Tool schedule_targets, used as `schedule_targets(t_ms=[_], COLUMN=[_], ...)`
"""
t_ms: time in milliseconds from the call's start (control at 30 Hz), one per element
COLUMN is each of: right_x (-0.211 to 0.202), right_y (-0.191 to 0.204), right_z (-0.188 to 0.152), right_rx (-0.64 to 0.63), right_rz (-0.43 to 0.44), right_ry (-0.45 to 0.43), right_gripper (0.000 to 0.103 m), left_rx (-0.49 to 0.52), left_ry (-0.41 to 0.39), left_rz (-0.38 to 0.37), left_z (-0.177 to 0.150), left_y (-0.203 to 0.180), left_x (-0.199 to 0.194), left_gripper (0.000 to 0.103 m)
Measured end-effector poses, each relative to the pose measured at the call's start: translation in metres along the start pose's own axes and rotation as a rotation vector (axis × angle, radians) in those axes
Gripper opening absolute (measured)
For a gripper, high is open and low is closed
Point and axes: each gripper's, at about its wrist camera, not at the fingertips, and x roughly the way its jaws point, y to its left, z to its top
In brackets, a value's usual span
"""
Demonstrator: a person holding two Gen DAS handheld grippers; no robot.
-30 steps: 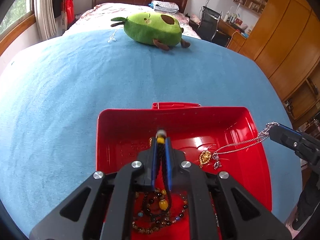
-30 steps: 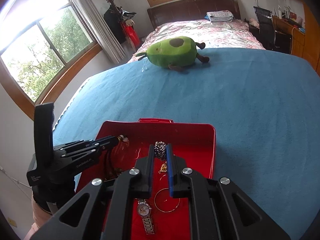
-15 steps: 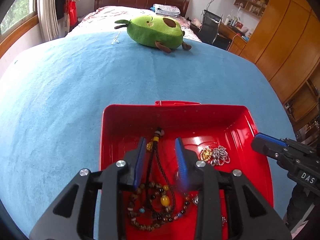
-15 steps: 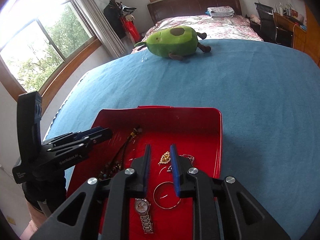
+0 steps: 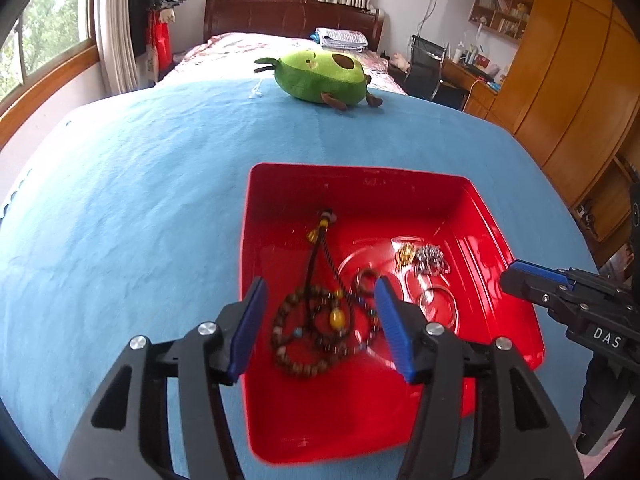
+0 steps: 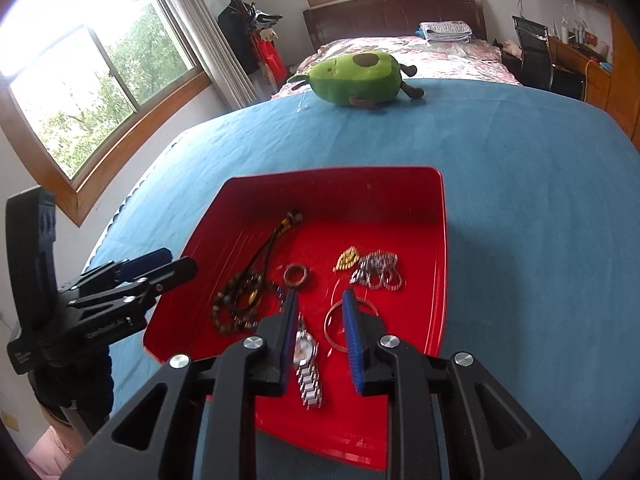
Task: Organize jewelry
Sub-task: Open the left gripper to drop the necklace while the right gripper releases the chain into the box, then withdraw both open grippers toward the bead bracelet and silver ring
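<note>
Since the earlier frames both tongs have let go and drawn back; the beads and chain now lie in the red tray (image 5: 256, 208).

Left wrist view: the left tongs (image 5: 318, 322) gape wide and empty above the bead bracelet (image 5: 306, 330). The right tongs (image 5: 516, 276) show side-on at right; their gap cannot be judged here.

Right wrist view: the right tongs (image 6: 318, 330) stand parted and empty, one wristwatch (image 6: 306, 364) just below them, one bangle (image 6: 334, 326) alongside, the silver chain (image 6: 376, 270) ahead. The watch appears only here.
</note>
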Motion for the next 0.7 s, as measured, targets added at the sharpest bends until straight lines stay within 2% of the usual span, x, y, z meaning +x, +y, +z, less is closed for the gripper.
schedule_targets(t_ms=[367,467,533,567,633,667,700], right_x=[-0.028,-0.038,-0.046,-0.05,-0.057,-0.062,-0.065], right_y=[0.021,0.026,0.027,0.027,0.029,0.031,0.032], right_z=[-0.043,-0.059,-0.074,-0.082,-0.094,-0.101,-0.105], right_rx=[-0.028,-0.032,-0.029,-0.025,-0.02,-0.02,-0.023], right_rz=[-0.038,-0.033,-0.034,-0.034,-0.035,-0.043,-0.051], right_ry=[-0.013,-0.021,-0.037,-0.042,-0.053,-0.064,-0.073], right_gripper=[0.024,0.034,0.037,0.041,0.056,0.066,0.07], left_rx=[0.004,0.013,0.013,0.012,0.013,0.016,0.017], left_ry=[-0.05,-0.065,-0.08,-0.085,-0.094,-0.1,-0.106], left_rz=[0.04,0.03,0.025,0.022,0.011,0.002,-0.002], left_z=[-0.045,-0.06,-0.074,-0.08,-0.089,-0.096,-0.102], left_y=[-0.001,-0.003,-0.005,-0.005,-0.008,-0.01,-0.011], left_x=[-0.052,-0.065,-0.075,-0.08,-0.087,-0.092,-0.096], left_gripper=[0.064,0.07,0.08,0.082,0.085,0.087,0.09])
